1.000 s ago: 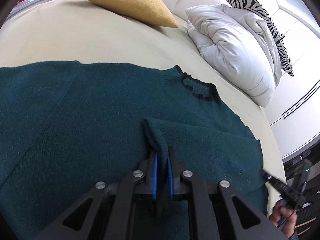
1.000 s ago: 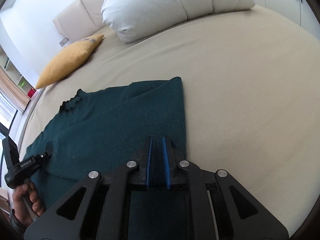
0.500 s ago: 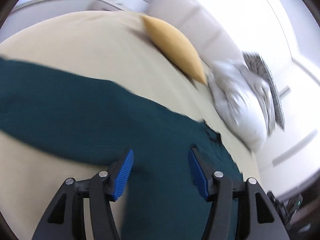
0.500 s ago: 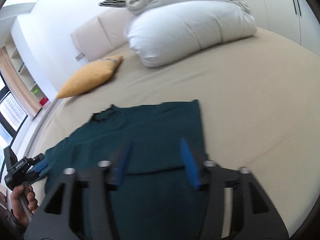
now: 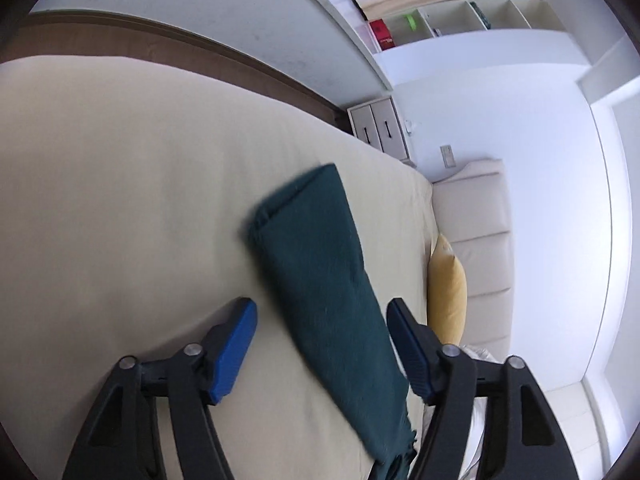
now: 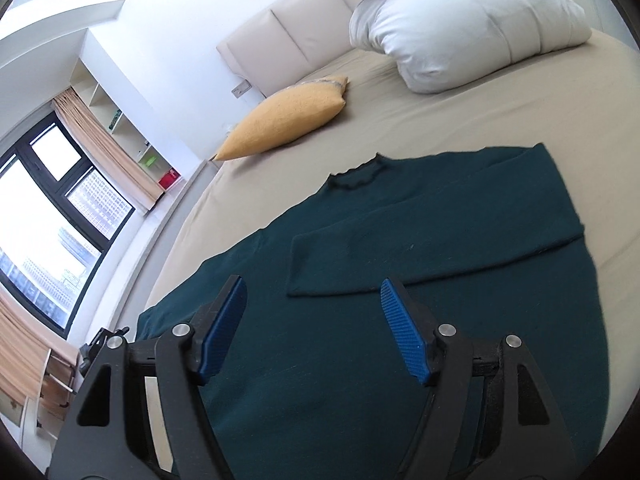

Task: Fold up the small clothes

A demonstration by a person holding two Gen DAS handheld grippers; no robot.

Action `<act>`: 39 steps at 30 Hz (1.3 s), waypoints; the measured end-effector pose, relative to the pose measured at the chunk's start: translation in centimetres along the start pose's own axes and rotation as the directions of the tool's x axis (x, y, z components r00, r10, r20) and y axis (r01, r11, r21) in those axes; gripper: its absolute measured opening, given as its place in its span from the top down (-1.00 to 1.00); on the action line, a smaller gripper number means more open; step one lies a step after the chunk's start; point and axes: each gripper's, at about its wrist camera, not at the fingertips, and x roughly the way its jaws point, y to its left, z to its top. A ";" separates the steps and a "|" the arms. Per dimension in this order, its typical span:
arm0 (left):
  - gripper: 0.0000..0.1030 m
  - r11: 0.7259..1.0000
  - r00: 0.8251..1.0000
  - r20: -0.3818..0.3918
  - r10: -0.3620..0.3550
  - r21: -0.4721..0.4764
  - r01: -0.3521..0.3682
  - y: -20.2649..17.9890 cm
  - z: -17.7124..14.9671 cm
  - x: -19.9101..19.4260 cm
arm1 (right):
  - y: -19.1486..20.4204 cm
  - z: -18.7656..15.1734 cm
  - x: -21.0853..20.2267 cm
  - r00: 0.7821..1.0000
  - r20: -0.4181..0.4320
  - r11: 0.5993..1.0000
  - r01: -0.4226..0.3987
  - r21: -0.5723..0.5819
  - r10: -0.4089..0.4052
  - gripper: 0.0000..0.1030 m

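A dark green knitted sweater (image 6: 400, 240) lies flat on the beige bed (image 6: 520, 112). Its right sleeve (image 6: 420, 252) is folded across the chest. In the left wrist view the other sleeve (image 5: 320, 280) stretches out straight over the sheet toward the bed's edge. My left gripper (image 5: 322, 316) is open, its blue pads either side of that sleeve, holding nothing. My right gripper (image 6: 316, 296) is open and empty above the sweater's lower body.
A yellow cushion (image 6: 288, 120) and a white duvet pile (image 6: 460, 32) lie by the headboard (image 6: 288, 40). The cushion also shows in the left wrist view (image 5: 448, 284). A bedside cabinet (image 5: 380, 128) stands past the bed's edge. Window and shelves at left.
Both grippers were shut on sweater cloth a second ago; both have opened and let go. The left gripper has swung round to the outstretched sleeve. The right has lifted back.
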 end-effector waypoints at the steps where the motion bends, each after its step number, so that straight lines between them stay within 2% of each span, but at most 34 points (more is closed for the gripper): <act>1: -0.11 1.000 1.000 0.008 -0.005 -0.023 0.005 0.2 0.4 0.6 | 0.3 -0.3 -0.1 1.000 -0.001 1.000 -0.003 0.003 0.003 -0.33; 3: 0.59 0.998 1.000 0.013 -0.003 -0.068 0.004 0.8 1.4 2.0 | 0.5 -0.4 -0.1 1.000 0.000 1.000 0.004 0.003 -0.004 -0.33; 4: 0.78 0.996 1.000 0.009 0.002 -0.089 -0.002 1.1 1.9 2.6 | 0.5 -0.5 -0.4 1.000 0.003 1.000 0.005 0.003 -0.005 -0.33; 6: 0.84 0.995 1.000 0.010 0.017 -0.103 -0.016 1.2 2.1 3.2 | 0.1 -0.5 -0.7 1.000 0.006 1.000 0.012 0.003 -0.012 -0.33; 7: 0.84 0.997 0.999 0.021 0.034 -0.075 -0.033 0.5 2.1 3.1 | -0.1 -0.5 -1.0 1.000 0.008 1.000 0.016 0.005 -0.016 -0.33; 10: 0.85 0.996 0.999 0.050 0.020 0.086 -0.024 -4.2 -0.1 2.1 | -1.7 -0.1 -0.8 1.000 0.011 1.000 0.023 0.019 -0.024 -0.33; 12: 0.85 0.967 1.000 0.030 -0.003 0.253 -0.004 -8.9 -3.0 2.0 | -2.3 -0.4 -1.0 1.000 0.009 0.999 0.026 0.031 -0.026 -0.33; 14: 0.85 0.901 0.999 -0.031 -0.025 0.432 0.036 -14.0 -7.3 2.6 | -3.0 -0.7 -0.7 1.000 0.000 0.998 0.030 0.047 -0.031 -0.33; 16: 0.85 0.804 0.993 -0.114 -0.017 0.588 0.082 -18.4 -12.9 3.9 | -3.6 -1.2 -0.7 0.999 -0.005 0.997 0.033 0.065 -0.032 -0.33; 18: 0.85 0.683 0.984 -0.179 0.009 0.720 0.125 -21.6 -19.6 5.3 | -4.2 -1.4 -0.8 0.999 -0.005 0.996 0.032 0.080 -0.032 -0.33; 19: 0.85 0.610 0.977 -0.212 0.028 0.778 0.152 -22.6 -23.8 6.3 | -4.5 -1.6 -0.9 0.999 -0.003 0.996 0.033 0.086 -0.032 -0.33; 20: 0.85 0.576 0.969 -0.241 0.045 0.799 0.172 -23.1 -26.3 7.1 | -4.9 -1.7 -1.1 0.999 -0.001 0.995 0.034 0.091 -0.034 -0.33; 22: 0.85 0.514 0.943 -0.317 0.104 0.829 0.222 -22.5 -32.7 9.5 | -5.7 -1.8 -1.3 0.999 -0.004 0.994 0.039 0.104 -0.039 -0.33; 24: 0.84 0.470 0.926 -0.342 0.157 0.851 0.234 -21.6 -36.3 11.5 | -6.6 -2.0 -1.3 0.999 -0.011 0.991 0.045 0.122 -0.044 -0.33; 25: 0.82 0.444 0.913 -0.355 0.202 0.864 0.238 -20.6 -38.6 12.8 | -7.0 -2.1 -1.1 0.999 -0.021 0.990 0.051 0.130 -0.048 -0.33; 26: 0.75 0.429 0.903 -0.363 0.231 0.871 0.240 -19.7 -39.9 12.6 | -7.4 -2.2 -0.8 0.998 -0.037 0.989 0.061 0.136 -0.056 -0.33; 27: 0.58 0.411 0.890 -0.368 0.271 0.880 0.238 -18.9 -40.9 13.4 | -7.6 -2.3 -0.5 0.997 -0.053 0.988 0.068 0.140 -0.061 -0.33; 29: 0.46 0.401 0.887 -0.371 0.274 0.883 0.245 -17.8 -40.7 12.4 | -7.9 -2.5 0.6 0.993 -0.101 0.987 0.074 0.144 -0.059 -0.33; 30: 0.14 0.409 0.886 -0.382 0.264 0.876 0.256 -17.7 -40.3 11.9 | -8.0 -2.6 1.3 0.991 -0.120 0.987 0.069 0.147 -0.052 -0.33; 31: -0.05 0.424 0.879 -0.397 0.263 0.866 0.265 -18.0 -39.8 11.4 | -8.0 -2.6 2.0 0.990 -0.137 0.986 0.065 0.151 -0.045 -0.33; 32: -0.33 0.432 0.881 -0.398 0.256 0.862 0.264 -18.3 -39.2 10.7 | -7.8 -2.6 2.6 0.988 -0.148 0.986 0.063 0.154 -0.040 -0.33; 33: -0.48 0.426 0.888 -0.396 0.234 0.862 0.273 -18.6 -39.0 9.6 | -7.6 -2.5 3.6 0.987 -0.160 0.986 0.058 0.156 -0.032 -0.33; 36: -0.53 0.381 0.893 -0.408 0.189 0.869 0.316 -19.1 -37.4 6.4 | -6.3 -2.3 6.5 0.980 -0.201 0.988 0.025 0.155 0.007 -0.35; 37: -0.53 0.382 0.896 -0.409 0.172 0.866 0.322 -19.2 -36.4 5.6 | -5.7 -2.1 7.8 0.976 -0.219 0.989 0.015 0.149 0.018 -0.37; 39: -0.53 0.404 0.905 -0.398 0.149 0.860 0.311 -19.1 -34.8 4.7 | -4.5 -2.0 10.0 0.969 -0.248 0.991 0.012 0.132 0.021 -0.42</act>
